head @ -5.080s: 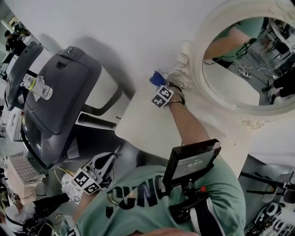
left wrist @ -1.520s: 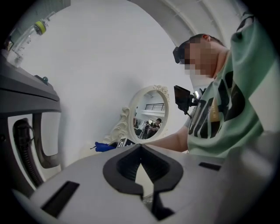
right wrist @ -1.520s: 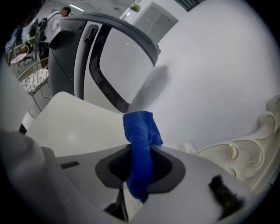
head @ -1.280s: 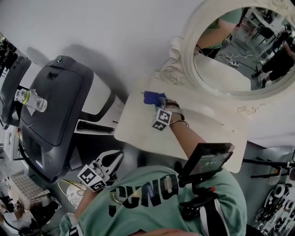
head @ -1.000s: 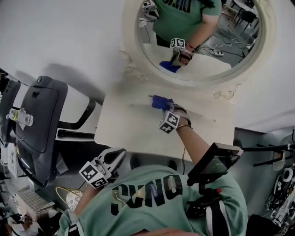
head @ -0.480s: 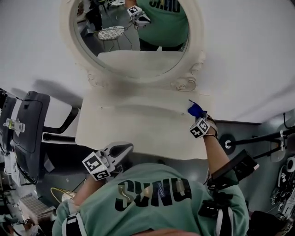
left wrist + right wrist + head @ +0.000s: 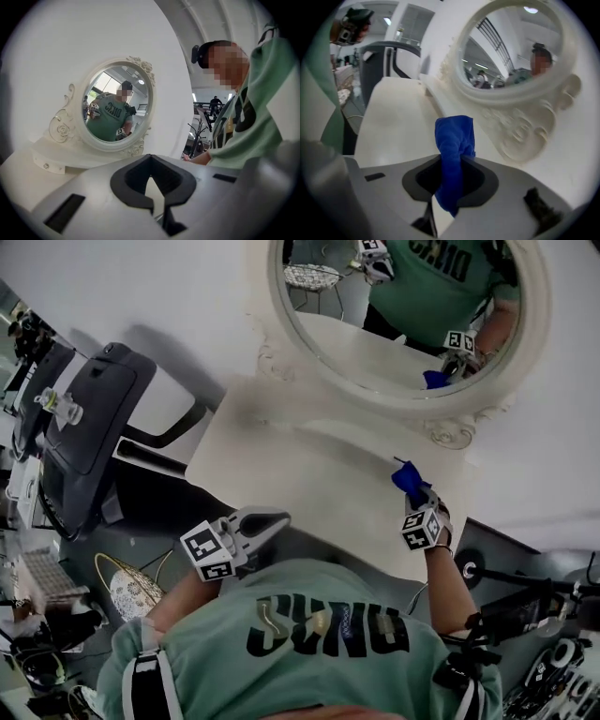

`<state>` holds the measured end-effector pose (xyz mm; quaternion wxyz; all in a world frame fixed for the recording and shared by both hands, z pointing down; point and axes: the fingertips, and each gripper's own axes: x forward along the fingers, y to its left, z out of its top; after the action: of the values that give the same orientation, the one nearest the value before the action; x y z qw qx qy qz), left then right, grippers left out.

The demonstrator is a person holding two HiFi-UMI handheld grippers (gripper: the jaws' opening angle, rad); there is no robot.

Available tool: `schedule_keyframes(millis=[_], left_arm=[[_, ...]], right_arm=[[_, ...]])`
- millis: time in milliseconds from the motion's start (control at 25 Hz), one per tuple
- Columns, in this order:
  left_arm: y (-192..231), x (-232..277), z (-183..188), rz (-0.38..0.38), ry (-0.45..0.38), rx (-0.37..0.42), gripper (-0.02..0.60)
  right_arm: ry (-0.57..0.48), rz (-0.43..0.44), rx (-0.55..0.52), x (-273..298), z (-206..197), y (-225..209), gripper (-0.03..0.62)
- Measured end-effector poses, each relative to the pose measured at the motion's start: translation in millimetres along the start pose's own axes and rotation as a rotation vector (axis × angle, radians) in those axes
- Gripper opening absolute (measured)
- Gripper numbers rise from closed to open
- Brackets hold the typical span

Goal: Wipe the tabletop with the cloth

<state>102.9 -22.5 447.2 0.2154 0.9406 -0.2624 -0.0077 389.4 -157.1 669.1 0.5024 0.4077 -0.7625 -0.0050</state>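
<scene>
Currently right gripper pinches blue cloth, bunched forward over tabletop for wiping; left gripper, closed and empty, hangs clear.

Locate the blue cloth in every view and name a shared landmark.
Head view: cloth right of centre, over the tabletop's right end, in the right claw.
Left gripper view: not seen.
Right gripper view: centre, pinched in that claw.
Landmark: the ornate oval mirror.
</scene>
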Motion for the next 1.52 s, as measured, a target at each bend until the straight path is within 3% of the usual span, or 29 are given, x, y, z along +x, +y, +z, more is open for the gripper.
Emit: schedule_keyframes(millis=[120,200,320,480,640,760,880,1000,1120,1360,1440,1520], left_arm=[[30.4,-41.2,-3.4,0.03,-0.021,-0.032,0.009],[53.6,-74.8,-4.5,0.05,-0.025,-0.051,0.009],[92.9,-136.9,-8.7,0.096,-0.006,-0.074,0.009],[144.9,-222.6,-13.2,0.183,0.008,-0.113,0.009],[180.3,-279.6,-23.0,0.25,0.021,-0.15,0.009],[193.2,-292.5,-28.7,0.265,0.024,-0.162,0.009],[184.2,-275.5,-32.1,0.236,0.037,-0.153,0.009],[163.4,-234.8,-28.7,0.175,0.056,-0.136,0.009],[129.8,-176.8,-25.7,0.099,0.087,-0.103,0.009],[33.0,-46.1,-30.3,-0.053,0.105,-0.087,0.009],[5.3,-12.3,-35.1,-0.092,0.115,-0.095,0.009],[-16.4,10.0,-40.5,-0.118,0.136,-0.078,0.009]], right_arm=[[-0.076,0.181,-0.173,42.0,94.6,105.0,0.083],[-0.111,0.245,-0.27,74.4,160.7,163.1,0.083],[-0.147,0.282,-0.338,127.3,264.3,231.9,0.083],[-0.156,0.256,-0.37,197.5,384.3,293.2,0.083],[-0.117,0.18,-0.358,245.3,437.7,311.7,0.084],[-0.107,0.135,-0.321,258.2,439.3,303.2,0.083],[-0.089,0.132,-0.315,252.7,402.5,291.1,0.083],[-0.05,0.093,-0.269,224.1,332.5,250.2,0.081],[0.043,0.032,-0.15,192.9,218.6,182.2,0.081],[0.299,-0.156,0.014,96.1,-58.9,26.2,0.08],[0.366,-0.187,0.039,68.9,-130.9,-3.8,0.08],[0.414,-0.214,0.065,47.8,-178.6,-26.7,0.08]])
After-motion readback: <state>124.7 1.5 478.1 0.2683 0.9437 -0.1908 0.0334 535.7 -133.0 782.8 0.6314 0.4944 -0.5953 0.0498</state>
